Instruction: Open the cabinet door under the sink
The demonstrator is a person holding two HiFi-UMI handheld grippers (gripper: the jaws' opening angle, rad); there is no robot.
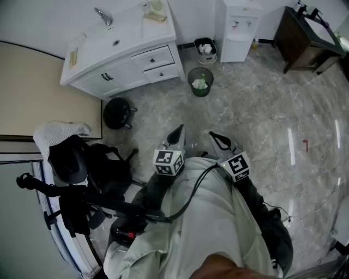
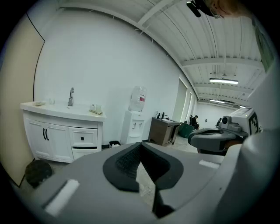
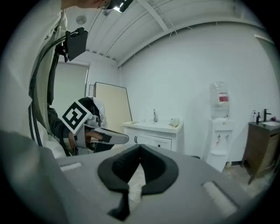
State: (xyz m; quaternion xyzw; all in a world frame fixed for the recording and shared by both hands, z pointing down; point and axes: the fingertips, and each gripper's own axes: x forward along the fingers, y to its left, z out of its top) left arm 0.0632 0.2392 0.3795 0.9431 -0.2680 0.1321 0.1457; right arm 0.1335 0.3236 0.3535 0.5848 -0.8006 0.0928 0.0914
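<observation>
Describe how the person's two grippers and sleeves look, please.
The left gripper and right gripper are grey, with black pads that taper to a point. Each carries a white cube with black square markers. A black cable runs from near the right cube across the person's pale top. The sleeves are dark.

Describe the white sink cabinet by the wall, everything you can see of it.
The sink cabinet is white and looks like painted wood, standing on the floor against the white wall. Its pale countertop holds a basin with a metal faucet and a few small items. Below, two doors with dark handles are shut; two drawers with dark knobs stack beside them. A black stool stands in front.
</observation>
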